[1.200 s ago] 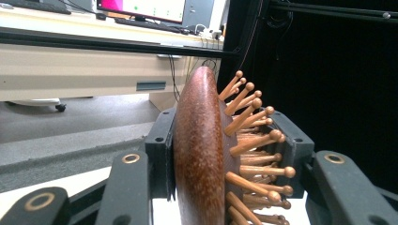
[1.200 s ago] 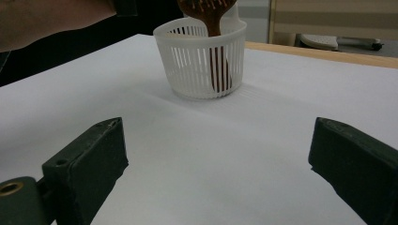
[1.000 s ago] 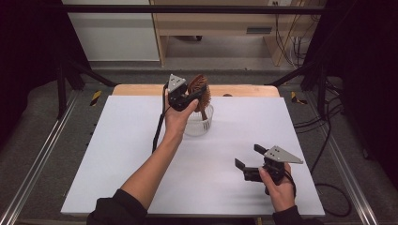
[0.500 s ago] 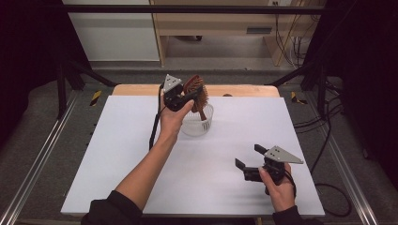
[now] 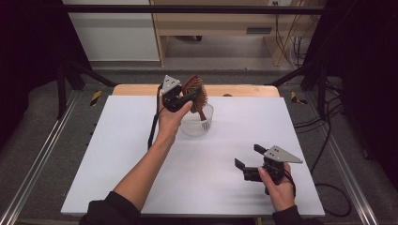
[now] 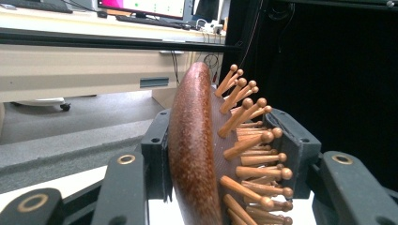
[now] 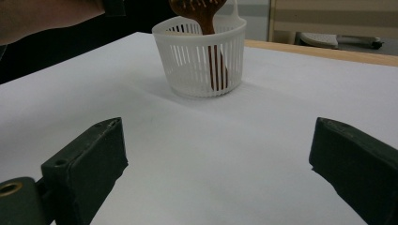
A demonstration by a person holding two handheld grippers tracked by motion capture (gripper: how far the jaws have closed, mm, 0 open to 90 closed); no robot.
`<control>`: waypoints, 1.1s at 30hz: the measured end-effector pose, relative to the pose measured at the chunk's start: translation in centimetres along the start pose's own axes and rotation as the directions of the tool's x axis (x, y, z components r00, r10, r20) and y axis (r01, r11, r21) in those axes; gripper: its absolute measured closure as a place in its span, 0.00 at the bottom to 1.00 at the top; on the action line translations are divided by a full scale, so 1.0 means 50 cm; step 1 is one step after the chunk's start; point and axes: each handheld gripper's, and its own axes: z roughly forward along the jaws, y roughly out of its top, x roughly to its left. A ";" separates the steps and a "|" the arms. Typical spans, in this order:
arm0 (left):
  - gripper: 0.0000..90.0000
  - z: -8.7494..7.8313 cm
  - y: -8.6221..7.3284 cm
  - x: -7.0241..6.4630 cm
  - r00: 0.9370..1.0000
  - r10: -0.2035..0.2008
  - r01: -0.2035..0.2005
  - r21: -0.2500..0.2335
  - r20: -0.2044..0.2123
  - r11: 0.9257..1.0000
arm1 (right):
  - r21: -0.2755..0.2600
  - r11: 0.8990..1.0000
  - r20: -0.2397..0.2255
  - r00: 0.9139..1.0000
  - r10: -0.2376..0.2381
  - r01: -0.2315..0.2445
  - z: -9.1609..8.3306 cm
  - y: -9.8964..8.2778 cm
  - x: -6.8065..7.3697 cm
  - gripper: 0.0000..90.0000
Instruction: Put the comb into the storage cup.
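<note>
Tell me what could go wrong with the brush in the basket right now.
The left tongs have just been opening on the brown wooden hairbrush, whose handle stands in the small white slatted plastic basket. Released, the top-heavy brush may tilt and tip the light basket. The wooden pins might also catch a jaw on withdrawal.

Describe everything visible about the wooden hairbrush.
The wooden hairbrush has a glossy reddish-brown oval head with a curved back and rows of ball-tipped wooden pins. It stands roughly upright, its handle down inside the white slatted basket. The left hand-held gripper has the head between its jaws, which have just been opening slightly.
</note>
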 end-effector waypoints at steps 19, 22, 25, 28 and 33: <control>0.51 -0.021 -0.015 0.018 0.999 -0.048 0.048 -0.011 -0.020 0.999 | -0.002 1.000 0.001 1.000 0.002 -0.002 0.003 0.000 0.000 0.05; 0.51 -0.025 -0.018 0.021 0.998 -0.053 0.052 -0.012 -0.027 0.999 | -0.001 1.000 0.001 1.000 0.001 -0.001 0.003 0.000 0.000 0.05; 0.51 -0.030 -0.020 0.024 0.998 -0.060 0.059 -0.014 -0.031 0.998 | -0.001 1.000 0.000 1.000 0.000 0.000 0.003 0.000 0.000 0.05; 0.50 -0.035 -0.025 0.028 0.998 -0.061 0.060 -0.016 -0.034 0.998 | 0.001 1.000 0.000 1.000 -0.005 0.005 0.004 0.000 0.000 0.05; 0.50 -0.044 -0.031 0.039 0.996 -0.081 0.080 -0.016 -0.040 0.997 | 0.005 1.000 -0.001 1.000 -0.007 0.007 0.004 0.000 0.000 0.05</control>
